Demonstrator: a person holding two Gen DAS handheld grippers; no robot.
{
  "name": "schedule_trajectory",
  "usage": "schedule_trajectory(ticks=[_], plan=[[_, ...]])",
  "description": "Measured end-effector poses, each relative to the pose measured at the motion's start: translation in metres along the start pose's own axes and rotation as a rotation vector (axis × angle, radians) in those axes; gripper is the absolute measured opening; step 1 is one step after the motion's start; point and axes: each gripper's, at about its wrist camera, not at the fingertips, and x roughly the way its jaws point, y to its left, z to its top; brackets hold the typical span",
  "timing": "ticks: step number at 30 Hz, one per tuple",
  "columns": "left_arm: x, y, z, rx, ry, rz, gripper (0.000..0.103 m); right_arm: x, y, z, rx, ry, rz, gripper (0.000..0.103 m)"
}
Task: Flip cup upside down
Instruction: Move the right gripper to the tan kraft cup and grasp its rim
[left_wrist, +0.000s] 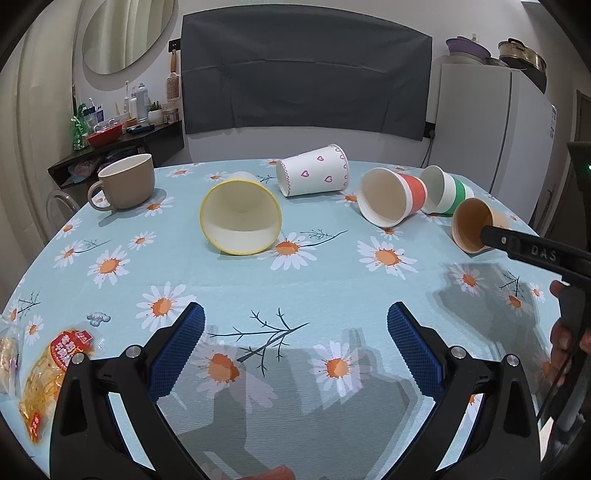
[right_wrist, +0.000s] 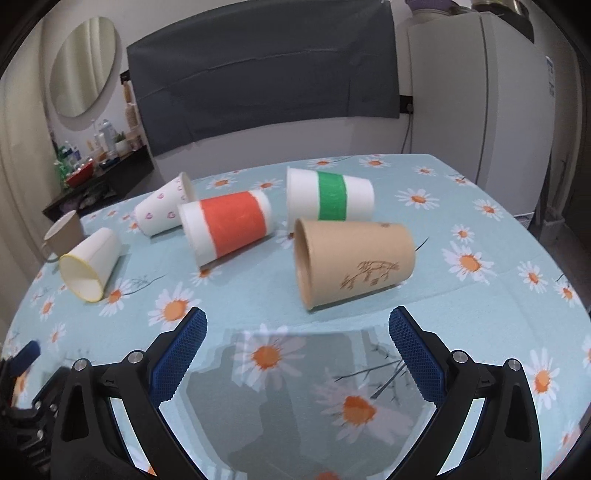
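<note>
Several paper cups lie on their sides on the daisy tablecloth: a yellow-rimmed cup, a hearts cup, a red-banded cup, a green-banded cup and a brown cup. My left gripper is open and empty above the cloth, in front of the yellow-rimmed cup. My right gripper is open and empty just in front of the brown cup; one of its fingers shows in the left wrist view by that cup's mouth.
A beige mug stands upright at the far left. A snack bag lies at the near left edge. A white fridge stands at the right, a dark shelf with bottles at the left.
</note>
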Motion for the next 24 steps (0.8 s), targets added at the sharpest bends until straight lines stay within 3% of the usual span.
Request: schedule_trajectory(ticks=[1, 2, 3, 5, 8, 12, 16, 24], plan=[[0.0, 0.0, 0.0, -0.001, 0.001, -0.004, 0.097, 0.005, -0.004, 0.005, 0.006, 0.007, -0.012, 0.094], [0.0, 0.0, 0.0, -0.001, 0.0, -0.006, 0.097, 0.009, -0.006, 0.009, 0.006, 0.015, -0.029, 0.087], [-0.001, 0.001, -0.001, 0.001, -0.002, -0.009, 0.097, 0.013, -0.008, 0.012, 0.004, 0.026, -0.046, 0.063], [-0.002, 0.0, -0.002, 0.008, -0.005, -0.016, 0.097, 0.025, -0.011, 0.014, 0.01, 0.072, -0.076, 0.051], [-0.003, -0.002, -0.002, 0.022, -0.012, -0.021, 0.097, 0.037, -0.022, 0.011, 0.049, 0.105, -0.06, 0.014], [-0.001, -0.001, -0.002, 0.016, 0.001, -0.026, 0.097, 0.033, -0.028, 0.004, 0.065, 0.081, -0.055, 0.004], [-0.002, 0.0, -0.003, 0.016, -0.007, -0.022, 0.097, 0.024, -0.028, 0.003, 0.066, 0.062, -0.054, 0.003], [0.0, 0.001, -0.002, 0.007, -0.004, -0.017, 0.097, -0.001, -0.011, -0.017, -0.003, 0.082, 0.055, 0.003]])
